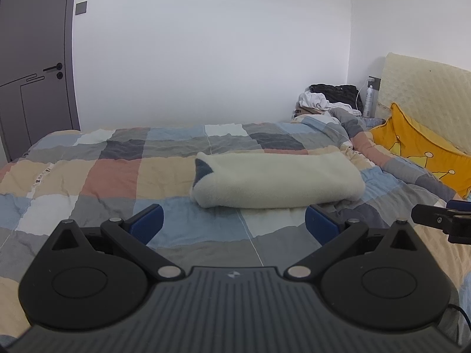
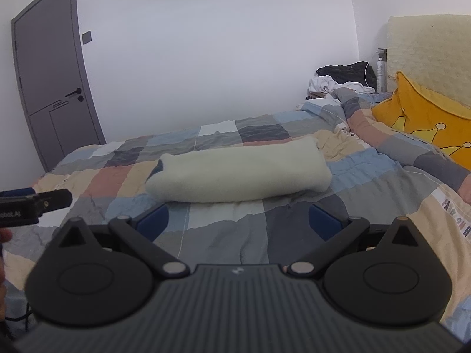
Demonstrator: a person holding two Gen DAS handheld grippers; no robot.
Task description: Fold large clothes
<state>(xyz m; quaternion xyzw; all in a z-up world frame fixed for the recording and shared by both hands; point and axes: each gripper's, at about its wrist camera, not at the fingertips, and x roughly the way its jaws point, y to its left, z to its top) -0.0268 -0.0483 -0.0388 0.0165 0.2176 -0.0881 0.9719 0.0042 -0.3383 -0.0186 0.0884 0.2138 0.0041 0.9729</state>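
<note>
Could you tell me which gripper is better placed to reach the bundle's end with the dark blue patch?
Probably the left gripper: open, and the dark blue patch on the cream bundle lies on its side.

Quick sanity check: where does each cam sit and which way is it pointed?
Left wrist: on the left hand-held gripper, open, facing across the bed at the folded cream garment; the right hand-held gripper's tip shows at the right edge.
Right wrist: on the right hand-held gripper, open, facing the same garment from further right; the left one's tip shows at the left edge.
Shared: garment, patchwork quilt, yellow pillow, grey door.
</note>
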